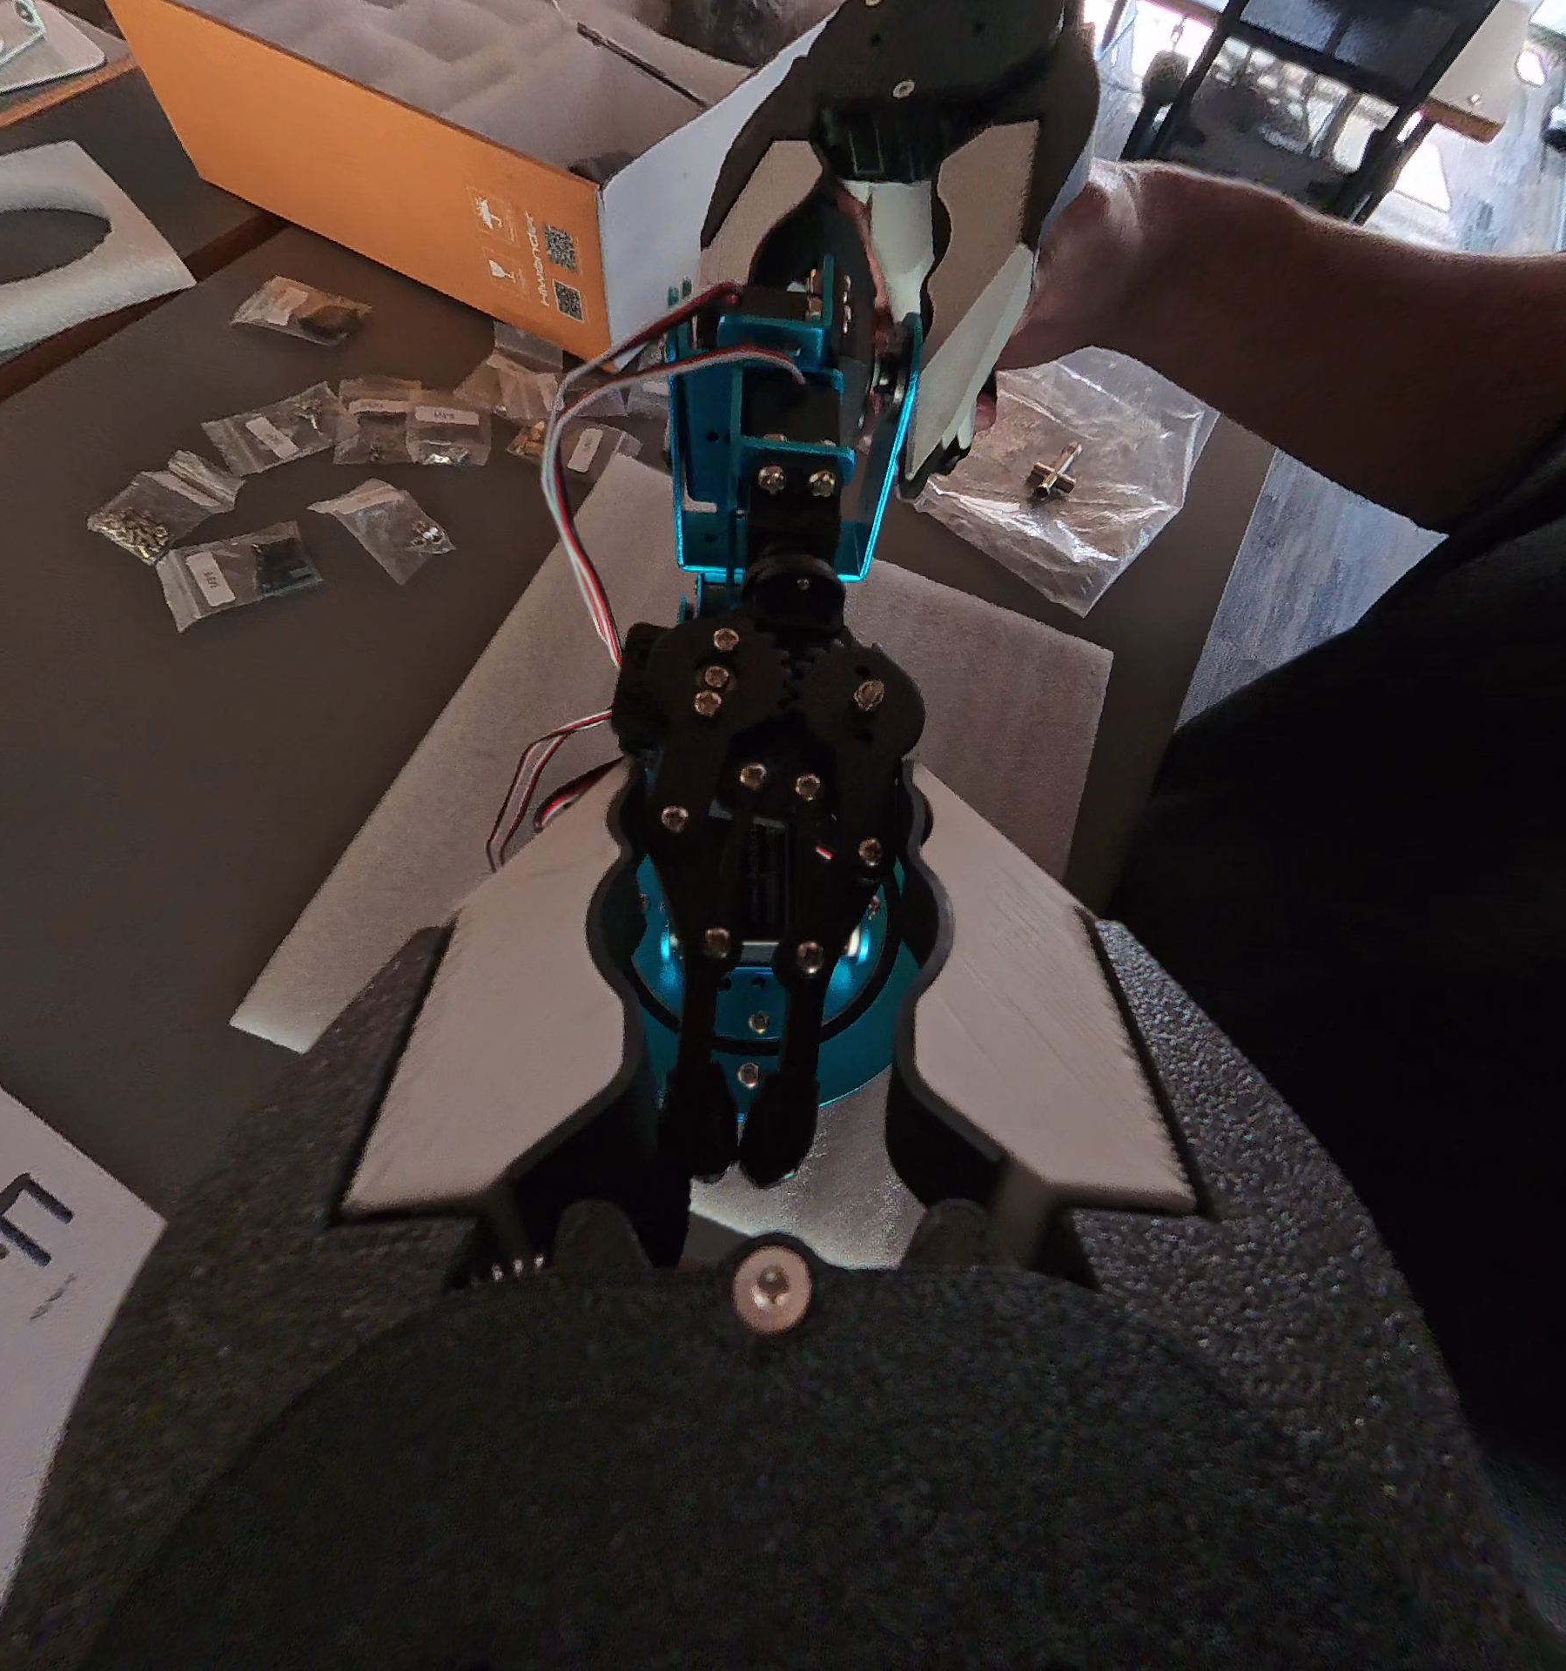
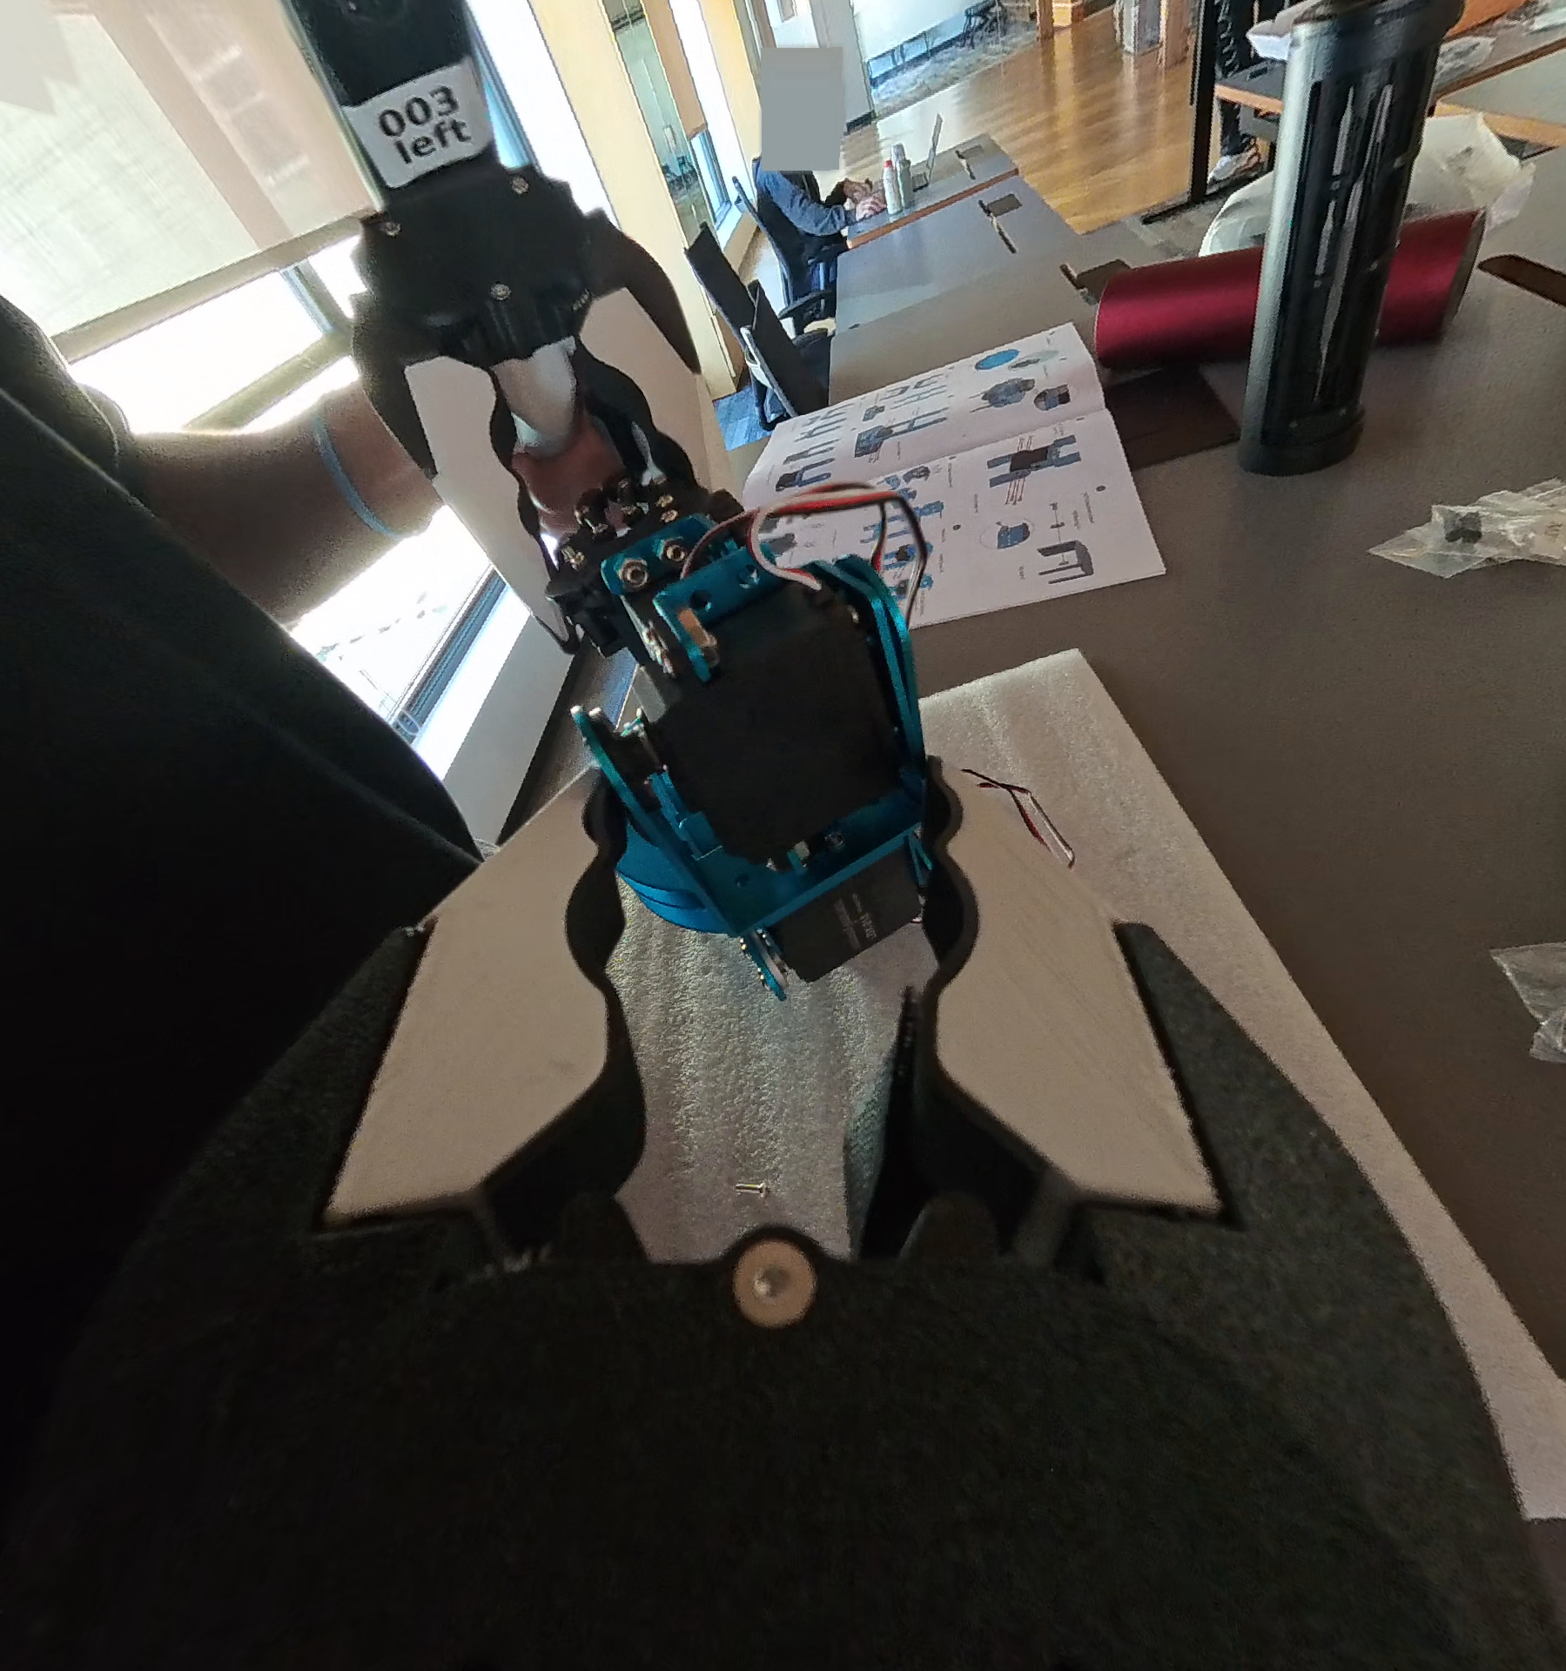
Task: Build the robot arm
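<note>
- Leftmost in the left wrist view, small clear bags of hardware (image 1: 309,488) lie scattered on the brown table (image 1: 128,814), with an open orange box (image 1: 372,154) behind them.
- Centrally, a small blue-and-black robot arm (image 1: 761,723) stands on a grey foam sheet (image 1: 453,814).
- Around its black claw end, the left gripper (image 1: 765,868) has its fingers spread, one on each side; whether they touch it I cannot tell.
- Opposite, the right gripper (image 2: 761,868) has its fingers spread about the arm's blue base and black servo.
- Rightward in the right wrist view, an open instruction booklet (image 2: 1032,470) and a dark cylinder (image 2: 1331,244) rest on the table.
</note>
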### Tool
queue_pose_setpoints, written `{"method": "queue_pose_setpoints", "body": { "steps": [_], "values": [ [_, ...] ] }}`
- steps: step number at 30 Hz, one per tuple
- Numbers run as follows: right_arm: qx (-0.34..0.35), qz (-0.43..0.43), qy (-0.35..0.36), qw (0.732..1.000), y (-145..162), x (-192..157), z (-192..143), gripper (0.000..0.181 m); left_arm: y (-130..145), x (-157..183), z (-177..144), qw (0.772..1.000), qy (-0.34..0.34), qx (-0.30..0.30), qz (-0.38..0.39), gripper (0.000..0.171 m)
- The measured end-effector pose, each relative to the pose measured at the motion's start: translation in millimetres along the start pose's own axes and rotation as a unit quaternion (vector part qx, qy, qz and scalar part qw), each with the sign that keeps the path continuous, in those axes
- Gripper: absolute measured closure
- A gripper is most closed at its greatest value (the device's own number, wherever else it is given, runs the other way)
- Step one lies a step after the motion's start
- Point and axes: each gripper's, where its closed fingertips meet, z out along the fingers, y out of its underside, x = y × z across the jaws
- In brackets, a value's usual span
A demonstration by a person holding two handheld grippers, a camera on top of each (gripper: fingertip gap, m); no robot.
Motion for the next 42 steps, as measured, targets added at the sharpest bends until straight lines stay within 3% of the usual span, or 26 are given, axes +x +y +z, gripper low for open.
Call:
{"method": "queue_pose_setpoints", "body": {
  "steps": [7, 9, 13, 18, 22, 24, 26, 30, 31, 36, 40, 42],
  "values": [
    [-0.011, 0.01, 0.006, 1.0, 1.2, -2.9, -0.9, 0.116, 15.1, -4.4, -6.1, 1.0, -0.021, 0.008, -0.006, 0.11],
    [-0.015, 0.019, 0.009, 1.0, 3.0, -5.5, -4.0, 0.106, 15.3, -4.0, -11.9, 0.999, -0.022, 0.027, -0.02, 0.11],
    [-0.027, 0.028, 0.081, 0.996, 15.3, -1.5, -33.1, 0.108, 16.4, -3.9, -23.1, 0.997, -0.031, 0.061, -0.039, 0.111],
    [-0.185, 0.052, 0.151, 0.97, 96.6, -14.6, -47.2, 0.147, 22.0, -4.5, -26.6, 0.995, -0.036, 0.078, -0.051, 0.126],
    [-0.218, 0.075, 0.167, 0.959, 130.1, -22.5, -30.6, 0.159, 18.7, -4.1, -28.5, 0.994, -0.039, 0.088, -0.048, 0.129],
    [-0.19, 0.075, 0.166, 0.965, 116.3, -27.8, -24.5, 0.158, 18.7, -4.1, -29.2, 0.994, -0.039, 0.088, -0.051, 0.128],
    [-0.115, 0.043, 0.193, 0.973, 76.6, -25.8, -27.8, 0.157, 17.0, -3.6, -29.8, 0.994, -0.041, 0.092, -0.048, 0.13],
    [0.06, -0.042, 0.228, 0.971, -11.1, -17.2, -45.9, 0.113, 17.5, -1.6, -28.0, 0.995, -0.04, 0.086, -0.036, 0.132],
    [0.066, -0.062, 0.21, 0.973, -19.5, -15.8, -40.0, 0.101, 16.7, -1.2, -27.7, 0.995, -0.038, 0.088, -0.035, 0.133],
    [-0.009, -0.092, 0.081, 0.992, -17.5, -11.2, 8.9, 0.087, 13.0, -0.2, -26.9, 0.994, -0.028, 0.098, -0.03, 0.135],
    [-0.029, -0.09, 0.083, 0.992, -20.1, -0.3, 15.9, 0.11, 15.9, 3.0, -28.2, 0.995, -0.014, 0.098, -0.028, 0.14],
    [-0.04, -0.085, 0.093, 0.991, -20.0, 1.5, 16.8, 0.11, 16.5, 4.3, -28.1, 0.994, -0.007, 0.101, -0.032, 0.141]
  ]
}}
